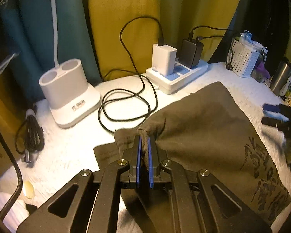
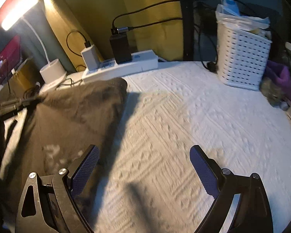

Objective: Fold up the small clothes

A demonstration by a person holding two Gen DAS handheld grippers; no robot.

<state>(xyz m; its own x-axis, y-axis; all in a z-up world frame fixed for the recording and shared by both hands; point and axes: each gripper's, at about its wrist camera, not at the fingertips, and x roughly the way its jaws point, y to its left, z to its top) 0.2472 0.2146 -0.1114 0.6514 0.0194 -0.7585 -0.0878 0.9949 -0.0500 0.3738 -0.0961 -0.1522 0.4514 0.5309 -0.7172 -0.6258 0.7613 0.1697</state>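
A white textured surface (image 2: 184, 116) carries clutter along its far edge, in front of yellow and teal curtains (image 1: 126, 19). At far left stands a white desk-lamp base with two round cups (image 1: 67, 91). Beside it a loose black charging cable (image 1: 126, 104) lies coiled, close to the garment's far edge. A white power strip holding a white and a black charger (image 1: 176, 71) sits just beyond the cloth. A white perforated plastic basket (image 2: 242, 58) stands at far right, well apart.

The dark olive-brown fabric garment with black printed lettering (image 1: 203, 120) lies rumpled across the middle of the surface. The left tool (image 1: 145, 141) is clamped tight on a bunched fold at its near-left edge. The right tool (image 2: 143, 155) gapes wide and empty, over the garment's right edge and bare surface.
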